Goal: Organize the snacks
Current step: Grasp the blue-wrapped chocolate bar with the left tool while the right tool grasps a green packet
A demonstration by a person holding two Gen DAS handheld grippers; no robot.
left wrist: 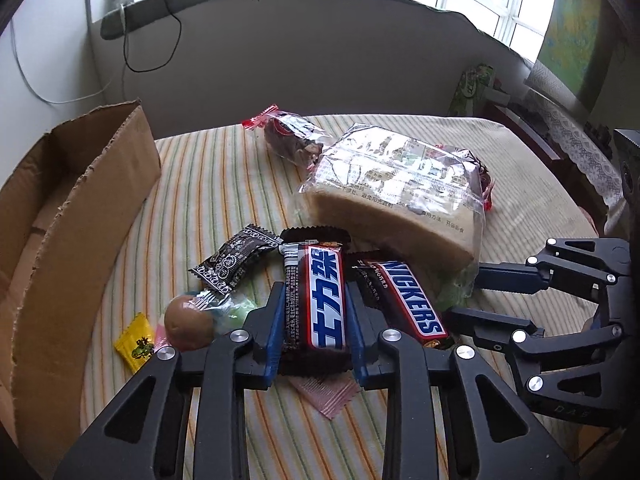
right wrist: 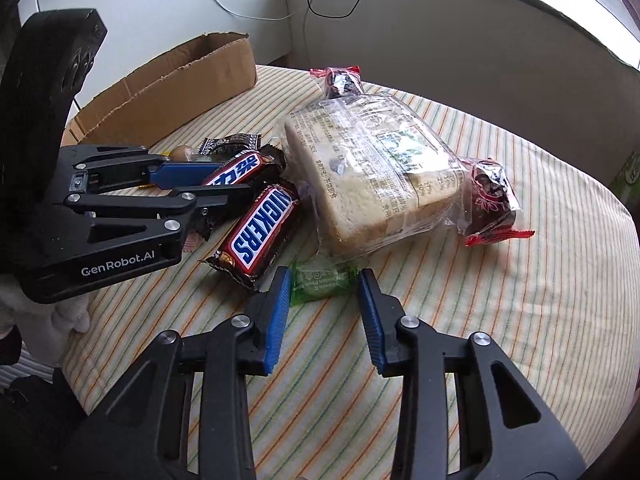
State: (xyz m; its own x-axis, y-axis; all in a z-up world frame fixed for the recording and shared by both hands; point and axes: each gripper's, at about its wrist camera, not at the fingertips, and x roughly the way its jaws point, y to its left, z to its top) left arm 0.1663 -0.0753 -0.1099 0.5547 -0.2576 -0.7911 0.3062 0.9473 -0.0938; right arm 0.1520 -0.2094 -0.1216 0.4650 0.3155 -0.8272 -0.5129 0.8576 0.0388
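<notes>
Barely begun, I judge — the left gripper (left wrist: 314,312) has its jaws closed on the Chinese-label Snickers bar (left wrist: 325,300), the cardboard box (left wrist: 76,208) off to its left looks empty, while the right gripper (right wrist: 325,312) gapes open just short of the green candy (right wrist: 320,282) — bread loaf (right wrist: 372,176) and the rest wait.

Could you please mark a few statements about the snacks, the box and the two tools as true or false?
1. The left tool has its fingers on either side of the Chinese-label Snickers bar. True.
2. The right tool is clamped on the bread bag. False: it is open, by the green candy.
3. The cardboard box holds both Snickers bars. False: both lie on the striped cloth.
4. The English-label Snickers bar lies beside the bread bag. True.
</notes>
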